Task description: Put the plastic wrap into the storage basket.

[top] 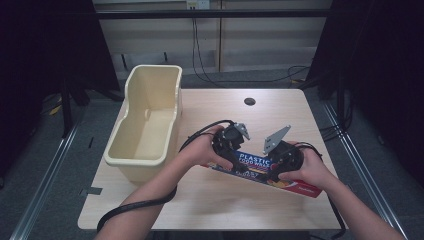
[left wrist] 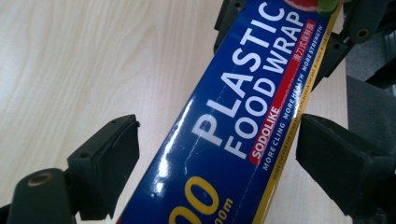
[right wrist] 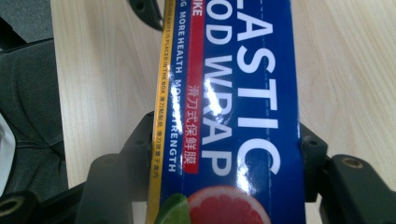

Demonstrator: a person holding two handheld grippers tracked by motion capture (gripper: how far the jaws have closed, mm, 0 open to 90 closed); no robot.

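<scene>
Two hand-held grippers (top: pixel 231 145) (top: pixel 282 159) at plastic wrap box (top: pixel 260 167)

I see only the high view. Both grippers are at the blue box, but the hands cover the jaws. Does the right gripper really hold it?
Observer: Yes. In the right gripper view, the right gripper has its jaws pressed on the two long sides of the box.
Operator: And the other one?
Observer: The left gripper is open. The box lies between its jaws, but a strip of table shows on each side, so it grips nothing.
</scene>
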